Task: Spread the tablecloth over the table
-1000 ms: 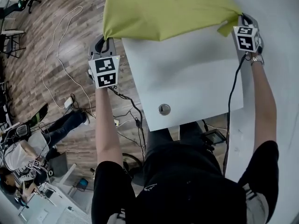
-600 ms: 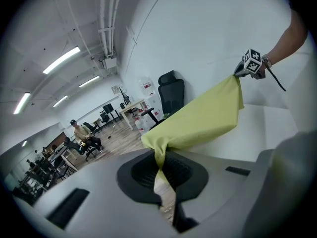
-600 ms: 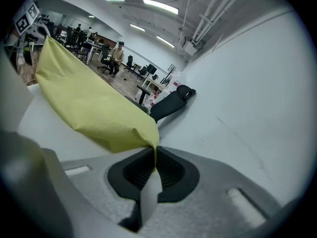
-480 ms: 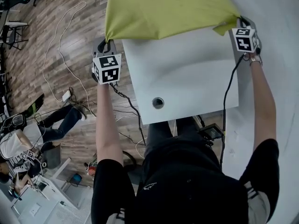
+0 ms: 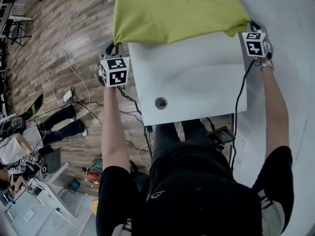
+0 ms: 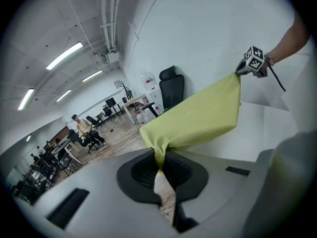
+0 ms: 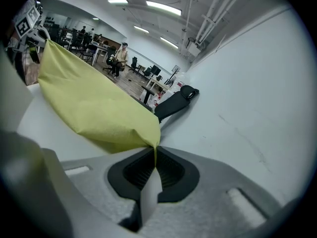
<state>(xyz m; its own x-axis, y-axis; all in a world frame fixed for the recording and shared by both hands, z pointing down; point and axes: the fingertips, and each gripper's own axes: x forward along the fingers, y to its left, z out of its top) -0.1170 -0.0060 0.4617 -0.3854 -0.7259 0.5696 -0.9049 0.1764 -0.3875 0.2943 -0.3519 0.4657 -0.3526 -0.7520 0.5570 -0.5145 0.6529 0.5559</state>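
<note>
A yellow-green tablecloth (image 5: 177,11) hangs stretched over the far half of the white table (image 5: 192,82). My left gripper (image 5: 116,48) is shut on its near left corner, just off the table's left edge. At the table's right edge my right gripper (image 5: 250,24) is shut on the near right corner. In the left gripper view the tablecloth (image 6: 198,118) runs from the left gripper (image 6: 159,168) across to the right gripper (image 6: 241,72). The right gripper view shows the tablecloth (image 7: 94,108) pinched in the right gripper (image 7: 154,158), sagging towards the left gripper (image 7: 43,39).
The table has a round cable hole (image 5: 160,103) near its front edge. Cables (image 5: 74,77) trail over the wooden floor at the left, where a seated person (image 5: 29,141) is. A white wall (image 5: 290,82) runs along the right. A black office chair (image 6: 171,86) stands beyond the table.
Both grippers have drawn the cloth's near edge a little closer over the table. The left gripper moved right, nearer the table's edge. The view has shifted, so the table sits higher in frame.
</note>
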